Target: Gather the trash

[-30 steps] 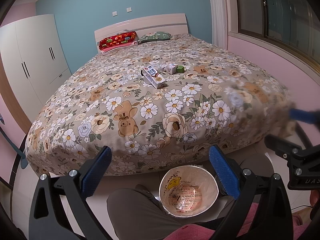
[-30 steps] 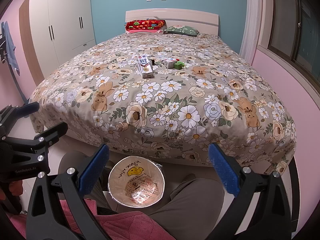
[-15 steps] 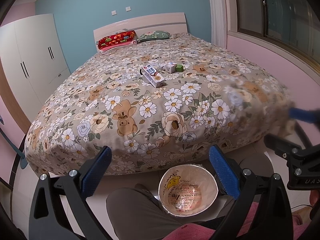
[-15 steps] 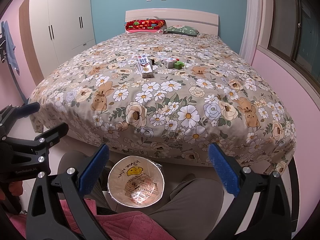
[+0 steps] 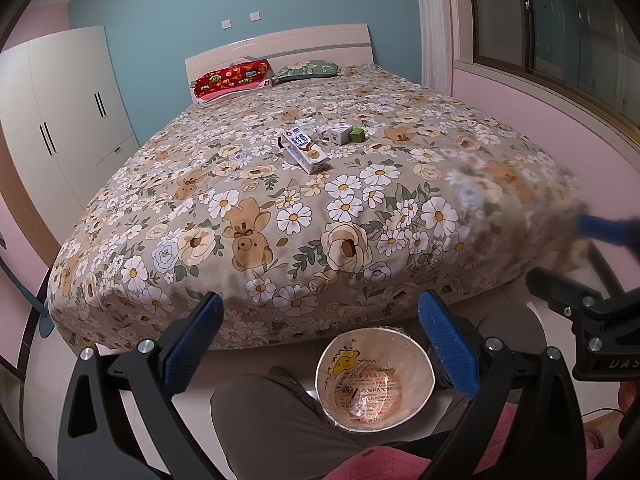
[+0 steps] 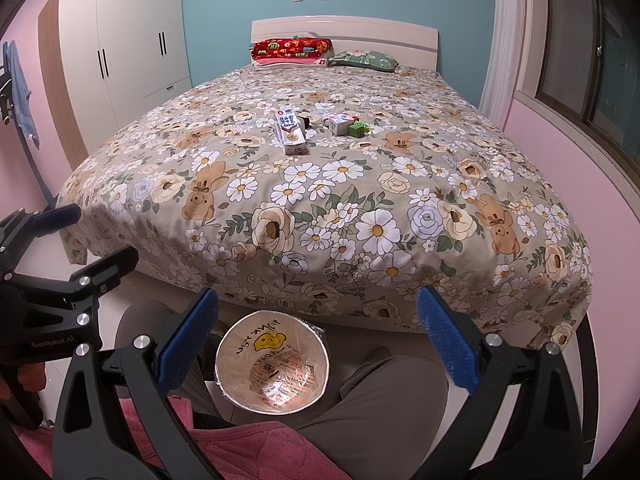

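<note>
A white milk carton [image 5: 304, 150] lies on the floral bedspread mid-bed; it also shows in the right wrist view [image 6: 291, 131]. Beside it lie a small white box [image 5: 339, 133] and a small green box [image 5: 357, 134], also seen in the right wrist view as the white box [image 6: 340, 123] and green box [image 6: 359, 128]. A bag-lined trash bin [image 5: 374, 380] stands on the floor between the person's knees, also in the right wrist view [image 6: 273, 364]. My left gripper [image 5: 320, 336] and right gripper [image 6: 318, 334] are both open and empty, held above the bin, well short of the trash.
The bed [image 6: 400, 200] fills the room's middle, with a red pillow [image 6: 291, 49] and green pillow [image 6: 363, 58] at the headboard. A white wardrobe [image 6: 120, 52] stands at the left, a pink wall and window at the right. The person's legs [image 6: 392, 400] flank the bin.
The left wrist view has drifted slightly; the bed appears a little lower and closer. The right gripper is nearly still. Both grippers stay open.
</note>
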A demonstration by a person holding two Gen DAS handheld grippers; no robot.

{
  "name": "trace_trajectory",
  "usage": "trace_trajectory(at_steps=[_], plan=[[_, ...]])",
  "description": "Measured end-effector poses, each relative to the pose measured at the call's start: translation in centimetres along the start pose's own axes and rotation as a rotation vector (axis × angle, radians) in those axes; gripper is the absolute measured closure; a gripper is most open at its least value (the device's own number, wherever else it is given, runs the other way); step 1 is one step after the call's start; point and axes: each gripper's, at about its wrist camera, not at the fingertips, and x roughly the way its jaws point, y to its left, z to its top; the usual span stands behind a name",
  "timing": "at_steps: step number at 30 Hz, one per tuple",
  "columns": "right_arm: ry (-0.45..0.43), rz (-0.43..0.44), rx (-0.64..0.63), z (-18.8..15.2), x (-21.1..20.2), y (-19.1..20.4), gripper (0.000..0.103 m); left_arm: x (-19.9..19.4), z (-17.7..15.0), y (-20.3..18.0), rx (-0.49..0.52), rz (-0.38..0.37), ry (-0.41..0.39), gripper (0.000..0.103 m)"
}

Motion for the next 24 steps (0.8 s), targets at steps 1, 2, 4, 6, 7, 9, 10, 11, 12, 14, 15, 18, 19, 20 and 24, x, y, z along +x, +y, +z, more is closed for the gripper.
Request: trace_trajectory(at_steps=[1,2,4,6,7,9,10,11,12,14,15,18,19,20,24], plan=[[0.001,0.0,-0.001,-0.1,0.0,0.0,0.006,0.0,-0.1,-0.1,0.0,-0.001,0.001,0.004],[0.0,0.0,0.0,0.0,0.0,0.0,0.006,0.0,-0.1,-0.1,0.0,-0.003,0.002,0.004],[0.002,0.0,-0.002,-0.1,0.1,0.1,0.006,0.2,-0.2,-0.1,-0.003,-0.01,0.008,0.004],[0.001,-0.001,-0.003,-0.1,0.1,0.1,0.006,0.7,-0.2,0.0,-0.01,-0.027,0.022,0.004],[0.003,-0.003,-0.006,-0.2,0.2,0.2,0.006,0.9,-0.3,0.1,-0.011,-0.029,0.029,0.004],[0.009,-0.008,-0.014,-0.3,0.6,0.3,0.006,1.5,-0.3,0.2,-0.014,-0.033,0.049,0.004],[0.013,-0.009,-0.019,-0.3,0.9,0.4,0.006,1.9,-0.3,0.3,-0.019,-0.037,0.061,0.004],[0.017,-0.01,-0.027,-0.1,1.3,0.5,0.006,2.2,-0.2,0.4,-0.026,-0.041,0.071,0.004],[0.021,-0.011,-0.036,0.1,1.8,0.6,0.006,2.6,0.0,0.5,-0.033,-0.046,0.078,0.004],[0.02,-0.014,-0.053,0.4,2.3,0.5,0.006,3.3,0.4,0.8,-0.051,-0.051,0.086,0.004],[0.016,-0.016,-0.059,0.7,2.5,0.5,0.006,3.8,0.6,1.0,-0.06,-0.049,0.089,0.004],[-0.003,-0.017,-0.072,1.9,3.1,0.1,0.006,5.3,1.9,1.5,-0.084,-0.036,0.105,0.004],[-0.01,-0.018,-0.075,2.4,3.2,-0.1,0.006,5.8,2.4,1.6,-0.093,-0.031,0.109,0.004],[-0.019,-0.021,-0.078,2.9,3.5,-0.3,0.006,6.4,3.0,1.8,-0.106,-0.033,0.113,0.004],[-0.045,-0.039,-0.09,5.5,4.8,-1.5,0.006,8.9,5.5,2.7,-0.168,-0.034,0.134,0.004]])
